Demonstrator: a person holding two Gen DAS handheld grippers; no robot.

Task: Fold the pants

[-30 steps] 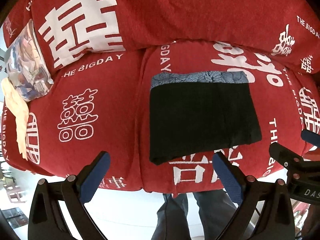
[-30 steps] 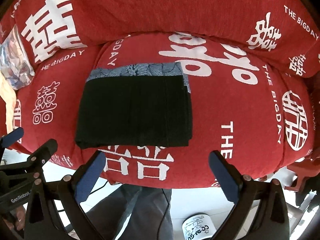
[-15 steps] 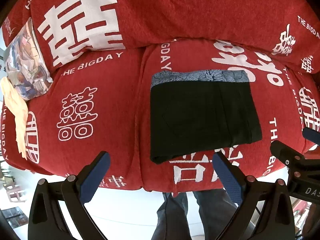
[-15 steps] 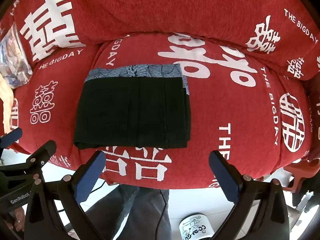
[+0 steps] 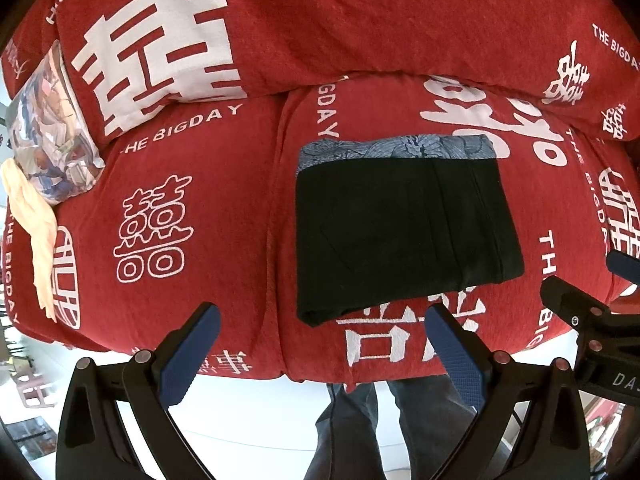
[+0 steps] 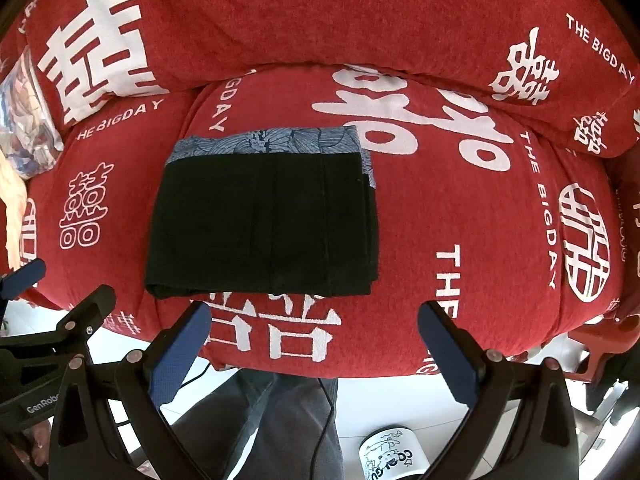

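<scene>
Apparently the fold is finished, or one step short of it. Pants (image 5: 404, 232) lie as a compact black rectangle on the right seat cushion of the sofa (image 5: 192, 184), patterned blue-grey waistband lining showing along the far edge, doubled edge toward the front of the seat. Layers look flat and squared; slight overhang of one layer at the right side in the right wrist view.

Left claw (image 5: 316, 354): jaws wide apart, holding nothing, hovering off the front edge of the cushion, clear of the cloth. Right claw (image 6: 312, 352): likewise spread wide, empty, just in front of the near edge of the pants (image 6: 264, 224), not touching.

Judgement: step in hand is release and retreat after the last fold. If another fold is wanted, next move calls for both claws to come in low at the near corners, pinch all layers together and carry them toward the waistband without dragging the stack. Otherwise only a light smoothing remains.

Surroundings: printed pillow (image 5: 48, 128) and a pale yellow cloth (image 5: 36, 232) at the left end of the sofa, well apart from the pants. Person's legs (image 6: 272, 424) below the seat front; a cable and a white printed cup (image 6: 394, 456) on the floor. Nothing lies between claws and pants. Soft cushion may let the stack shift under pressure.
</scene>
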